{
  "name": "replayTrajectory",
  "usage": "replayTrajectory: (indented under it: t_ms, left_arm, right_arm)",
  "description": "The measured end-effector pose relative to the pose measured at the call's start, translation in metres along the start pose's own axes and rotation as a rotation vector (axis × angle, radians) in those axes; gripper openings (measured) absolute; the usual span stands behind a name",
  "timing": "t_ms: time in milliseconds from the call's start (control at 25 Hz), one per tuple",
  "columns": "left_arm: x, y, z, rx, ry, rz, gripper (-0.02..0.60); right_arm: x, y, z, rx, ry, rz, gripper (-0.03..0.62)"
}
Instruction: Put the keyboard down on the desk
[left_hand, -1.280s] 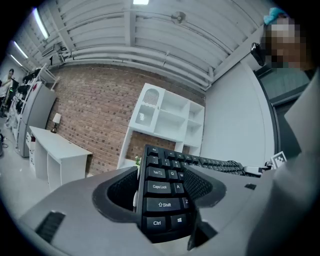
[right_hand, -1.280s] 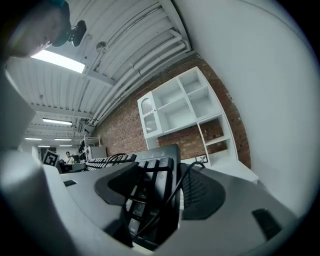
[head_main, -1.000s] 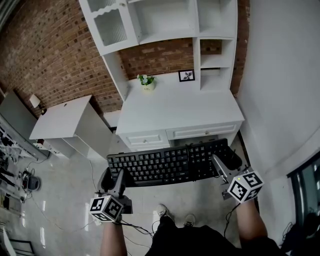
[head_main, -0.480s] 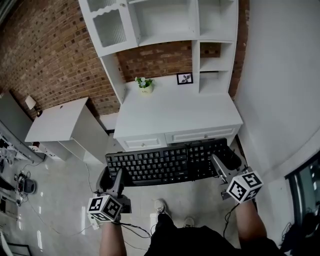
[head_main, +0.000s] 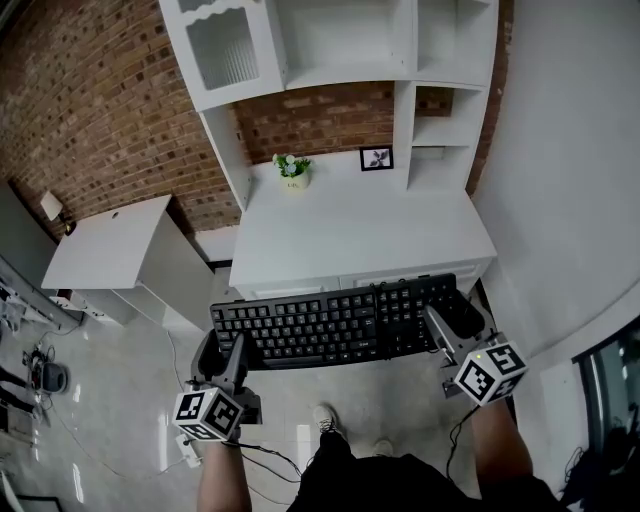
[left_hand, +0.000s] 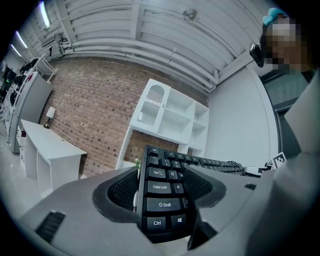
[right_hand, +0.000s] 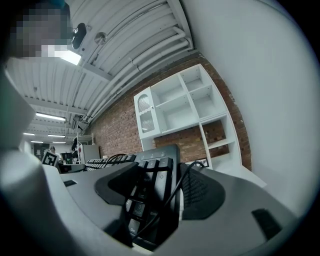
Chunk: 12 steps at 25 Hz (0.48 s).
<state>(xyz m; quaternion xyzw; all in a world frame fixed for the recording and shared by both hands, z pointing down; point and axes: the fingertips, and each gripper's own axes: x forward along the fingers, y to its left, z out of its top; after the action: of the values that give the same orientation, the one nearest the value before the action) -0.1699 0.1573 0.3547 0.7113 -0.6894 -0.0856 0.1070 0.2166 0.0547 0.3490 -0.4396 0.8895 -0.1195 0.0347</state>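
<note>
Left gripper (head_main: 223, 355) jaws are clamped on the left end of the keyboard (head_main: 335, 325). Right gripper (head_main: 452, 320) jaws are clamped on its right end. The keyboard is held level in the air, just before the white desk (head_main: 360, 225).

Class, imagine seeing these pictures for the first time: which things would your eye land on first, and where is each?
The long black computer keyboard stands out first, at bottom centre, with the left gripper shut on its left end and the right gripper on its right. Beyond it stands a white desk against a red brick wall, a small green potted plant at its back edge.
</note>
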Motion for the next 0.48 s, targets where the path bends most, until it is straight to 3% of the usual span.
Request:
replayTrajectory:
  t_ms: [120,480]
  left_arm:
    - [0.024,0.02,0.017,-0.008,0.008,-0.003,0.302]
    - [0.076,0.072,0.012,0.0,-0.002,-0.02,0.301]
  right_arm:
    - [0.031,0.007,0.013,-0.005,0.005,-0.007,0.279]
    - [0.098,0.01,-0.007,0.006,-0.018,-0.021,0.279]
